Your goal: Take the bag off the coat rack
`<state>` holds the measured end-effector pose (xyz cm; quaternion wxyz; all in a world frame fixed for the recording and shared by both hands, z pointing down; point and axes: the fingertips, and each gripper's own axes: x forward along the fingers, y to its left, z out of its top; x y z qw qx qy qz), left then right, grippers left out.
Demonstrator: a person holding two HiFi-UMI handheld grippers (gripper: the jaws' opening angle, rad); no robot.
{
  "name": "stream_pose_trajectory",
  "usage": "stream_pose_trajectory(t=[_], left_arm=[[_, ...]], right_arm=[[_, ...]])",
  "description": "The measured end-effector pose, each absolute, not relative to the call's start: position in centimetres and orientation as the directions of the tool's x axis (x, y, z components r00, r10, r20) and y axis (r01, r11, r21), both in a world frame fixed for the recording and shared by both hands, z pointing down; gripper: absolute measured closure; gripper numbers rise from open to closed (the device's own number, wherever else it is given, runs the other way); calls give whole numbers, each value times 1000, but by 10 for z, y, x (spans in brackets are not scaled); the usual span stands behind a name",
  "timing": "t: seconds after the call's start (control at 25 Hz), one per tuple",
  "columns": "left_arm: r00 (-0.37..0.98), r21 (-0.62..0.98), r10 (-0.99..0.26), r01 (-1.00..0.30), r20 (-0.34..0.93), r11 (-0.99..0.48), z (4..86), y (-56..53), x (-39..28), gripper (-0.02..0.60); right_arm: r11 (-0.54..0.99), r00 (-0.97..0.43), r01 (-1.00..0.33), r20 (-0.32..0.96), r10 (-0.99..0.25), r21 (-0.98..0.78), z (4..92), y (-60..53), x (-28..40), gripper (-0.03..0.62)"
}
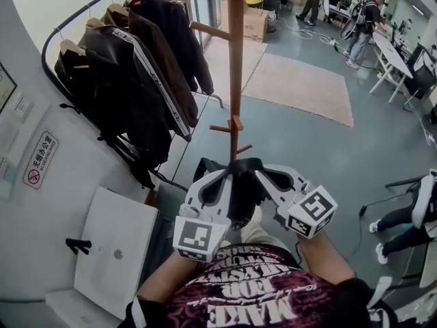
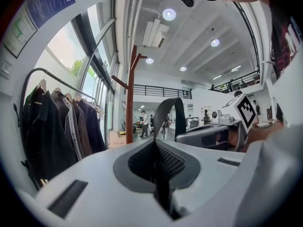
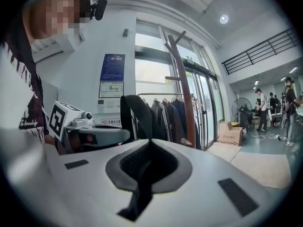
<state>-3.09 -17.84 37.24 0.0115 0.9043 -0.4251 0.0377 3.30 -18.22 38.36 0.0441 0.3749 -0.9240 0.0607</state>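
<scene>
The black bag (image 1: 243,198) hangs by its strap between my two grippers, close to my body and clear of the wooden coat rack (image 1: 235,60), which stands just beyond it. My left gripper (image 1: 225,178) is shut on the strap. In the left gripper view the strap (image 2: 173,111) loops up out of the closed gripper (image 2: 155,144), with the rack (image 2: 129,103) behind it. My right gripper (image 1: 263,176) is shut on the same strap (image 3: 135,117), which rises from its closed tips (image 3: 150,143) beside the rack (image 3: 182,89). The bag's body is mostly hidden behind the grippers.
A curved clothes rail with several dark jackets (image 1: 130,74) stands left of the rack. A white cabinet (image 1: 116,251) sits at lower left. Beyond lie a beige rug (image 1: 300,80), a cardboard box (image 1: 251,23), a white table (image 1: 392,55) and people standing far back.
</scene>
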Motion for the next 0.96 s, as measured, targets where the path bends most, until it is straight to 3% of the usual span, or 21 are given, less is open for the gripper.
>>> stream_pose_trajectory(t=[0.96], left_arm=[[626, 0, -774, -778, 98, -629, 381, -220, -26, 574]], right_arm=[[718, -721, -691, 153, -676, -83, 392, -220, 38, 585]])
